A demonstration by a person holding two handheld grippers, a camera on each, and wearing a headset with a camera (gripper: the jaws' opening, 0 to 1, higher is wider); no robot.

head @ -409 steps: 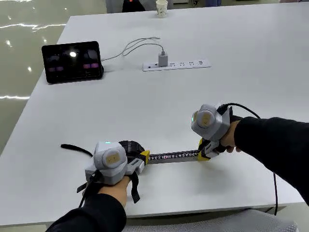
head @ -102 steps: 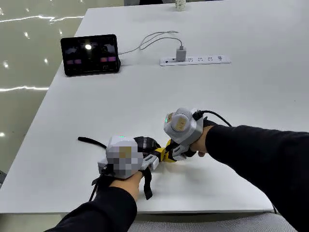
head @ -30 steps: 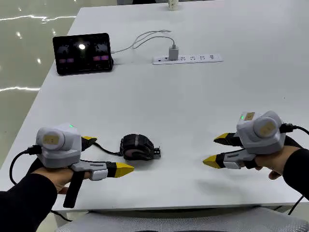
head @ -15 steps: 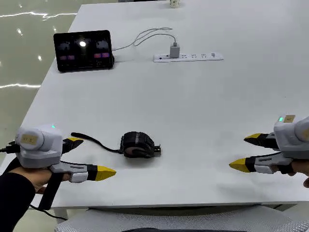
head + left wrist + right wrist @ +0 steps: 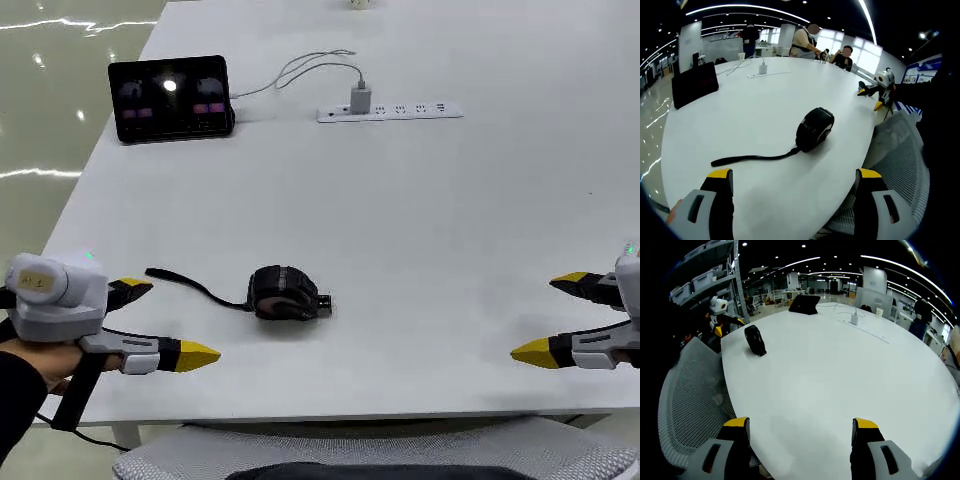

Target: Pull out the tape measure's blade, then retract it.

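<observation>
A white tabletop [image 5: 420,220] seen from above, with a handheld tool at each lower corner. The left tool [image 5: 170,320], gripped by a hand in a dark sleeve, has its two yellow-tipped jaws spread apart and holds nothing. The right tool [image 5: 550,316] has its jaws apart too, also empty, and points inward across the tabletop.

A black tape measure [image 5: 285,293] lies on the tabletop between the two tools. It is much nearer the left tool, just beyond that tool's jaw tips, and touches neither. It is well apart from the right tool. The blade's end hook sits against the case on the side facing the right tool. A black strap [image 5: 190,285] trails from the case toward the left tool's upper jaw.

In the left gripper view the tape measure [image 5: 815,128] sits ahead of the open jaws, slightly toward the right jaw.

Far beyond both tools stand a dark tablet [image 5: 172,97] and a white power strip [image 5: 400,111] with a charger [image 5: 360,99] plugged in.
</observation>
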